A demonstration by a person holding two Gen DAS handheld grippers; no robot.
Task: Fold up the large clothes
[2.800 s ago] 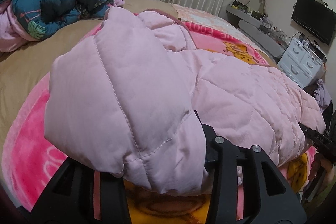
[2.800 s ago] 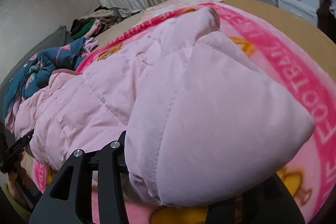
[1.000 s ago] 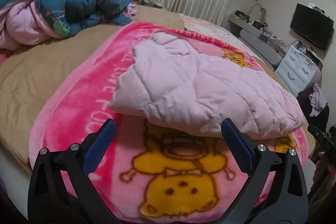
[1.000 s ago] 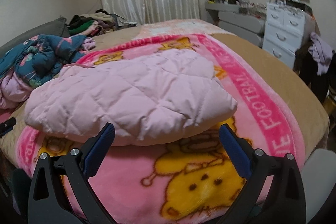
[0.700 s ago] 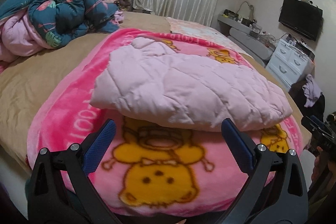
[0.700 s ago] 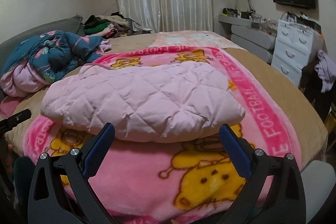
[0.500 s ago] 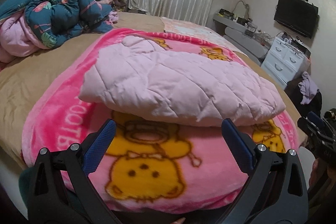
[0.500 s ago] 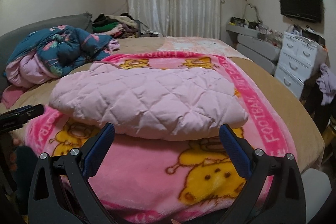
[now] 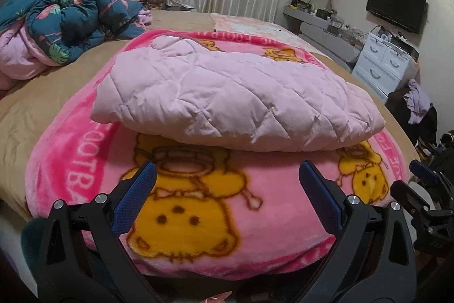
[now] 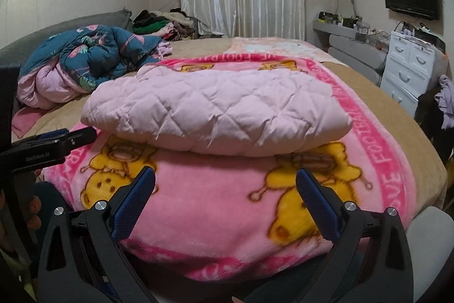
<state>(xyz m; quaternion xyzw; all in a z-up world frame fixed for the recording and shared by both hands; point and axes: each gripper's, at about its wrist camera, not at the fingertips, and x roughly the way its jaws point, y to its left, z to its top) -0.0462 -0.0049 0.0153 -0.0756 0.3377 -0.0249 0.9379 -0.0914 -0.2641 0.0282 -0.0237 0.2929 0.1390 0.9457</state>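
jacket (image 9: 227,101) folded on blanket (image 9: 198,206) (both grippers' jaws apart)

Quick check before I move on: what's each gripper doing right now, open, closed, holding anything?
Left gripper: open, holding nothing, short of the folded pink quilted jacket.
Right gripper: open, holding nothing, also clear of the jacket.

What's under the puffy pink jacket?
The folded pink jacket lies on a pink cartoon blanket spread over the bed. Whatever blanket pictures sit beneath it are covered.
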